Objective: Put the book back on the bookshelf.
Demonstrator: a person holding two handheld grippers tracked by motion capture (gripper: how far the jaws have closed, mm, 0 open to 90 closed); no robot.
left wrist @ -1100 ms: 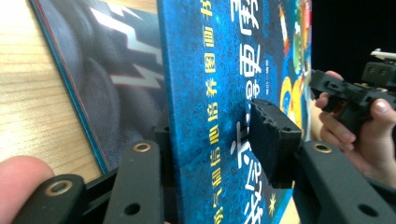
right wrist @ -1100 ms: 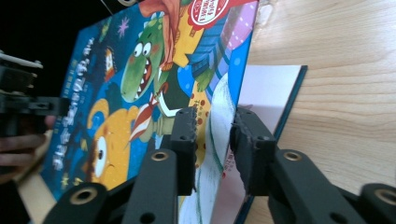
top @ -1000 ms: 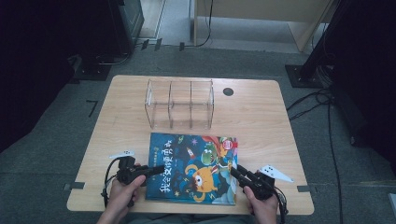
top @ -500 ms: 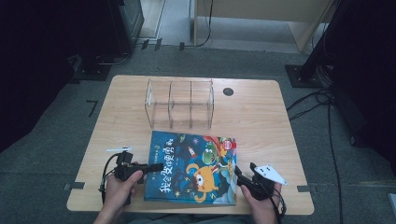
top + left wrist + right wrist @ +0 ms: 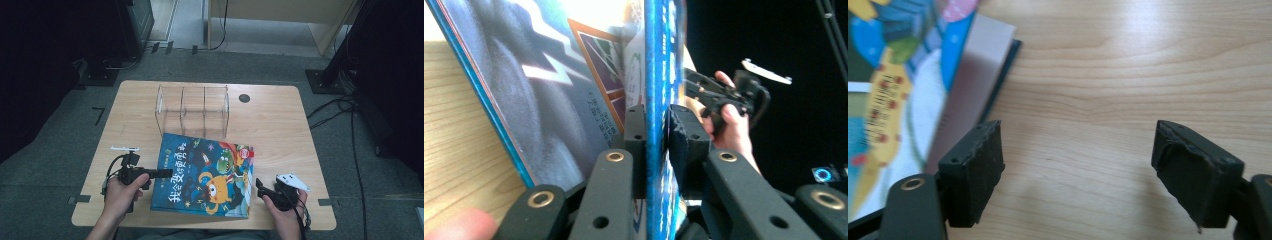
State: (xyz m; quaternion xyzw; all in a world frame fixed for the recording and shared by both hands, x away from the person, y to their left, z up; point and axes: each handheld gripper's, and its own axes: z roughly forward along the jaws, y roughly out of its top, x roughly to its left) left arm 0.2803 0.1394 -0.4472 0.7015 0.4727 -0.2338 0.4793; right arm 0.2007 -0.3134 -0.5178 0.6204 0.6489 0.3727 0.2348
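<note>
Left gripper view: colourful hardcover picture book point(image 5: 655, 60) was cut off by top and bottom edges, its page print blurred. Right gripper view: that book ran past the left edge, cover art smeared. High view: small cover text unreadable; person's forearms cropped at bottom edge.
</note>
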